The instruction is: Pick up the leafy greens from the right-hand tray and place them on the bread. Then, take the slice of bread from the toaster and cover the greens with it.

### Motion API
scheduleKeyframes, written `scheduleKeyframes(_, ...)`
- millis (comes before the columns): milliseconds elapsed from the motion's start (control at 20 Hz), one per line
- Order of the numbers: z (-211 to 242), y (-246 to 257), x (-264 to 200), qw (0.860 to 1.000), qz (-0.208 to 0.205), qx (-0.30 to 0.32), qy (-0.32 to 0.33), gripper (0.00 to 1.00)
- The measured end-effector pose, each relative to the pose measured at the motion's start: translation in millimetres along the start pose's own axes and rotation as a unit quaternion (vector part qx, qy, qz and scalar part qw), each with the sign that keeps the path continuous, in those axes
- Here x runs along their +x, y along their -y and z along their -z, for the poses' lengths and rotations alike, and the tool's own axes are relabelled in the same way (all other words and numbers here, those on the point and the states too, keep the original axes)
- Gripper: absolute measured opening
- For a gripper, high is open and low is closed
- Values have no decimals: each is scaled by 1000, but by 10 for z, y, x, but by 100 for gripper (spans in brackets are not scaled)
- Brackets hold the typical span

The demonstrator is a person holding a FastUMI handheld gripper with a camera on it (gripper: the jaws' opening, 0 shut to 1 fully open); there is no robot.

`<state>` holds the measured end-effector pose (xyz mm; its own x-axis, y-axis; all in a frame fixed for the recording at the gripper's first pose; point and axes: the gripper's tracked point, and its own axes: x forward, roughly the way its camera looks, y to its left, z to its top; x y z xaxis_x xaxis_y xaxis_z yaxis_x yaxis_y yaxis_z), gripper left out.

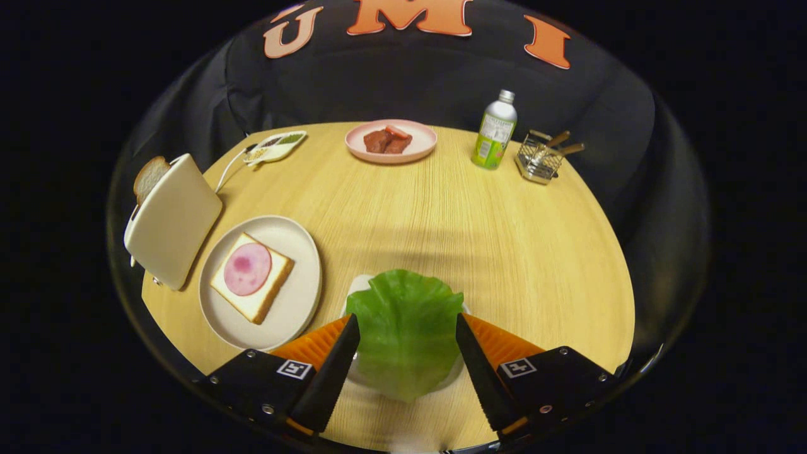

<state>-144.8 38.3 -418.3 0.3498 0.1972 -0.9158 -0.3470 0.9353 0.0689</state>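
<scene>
A: What is being seen nearest the gripper?

B: A green leaf is being framed between the two fingers, which are being held apart on either side of it. Whether the leaf is being pressed by both fingers cannot be told; its edges are being met by the inner faces, or nearly so.

A: And under the leaf?

B: A pale tray is being glimpsed beneath it, mostly being covered by the leaf, on the wooden surface.

A: Where is the bread being kept?

B: To the left of the fingers, a round plate is being occupied by a bread slice with a pink ham round on top. Just beside the plate, further left, a toaster is being shown with a second slice sticking up from it.

A: What is being seen beyond?

B: At the far side, a small divided dish, a pink plate with reddish-brown pieces, a bottle and a wire basket with wooden-handled items are being displayed, left to right.
</scene>
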Motion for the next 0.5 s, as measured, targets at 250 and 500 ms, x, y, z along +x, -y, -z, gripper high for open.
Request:
scheduleKeyframes(250, 212, 15, 252, 998, 2, 1, -59, 87)
scheduleKeyframes(500, 246, -38, 322, 995, -11, 27, -94, 80)
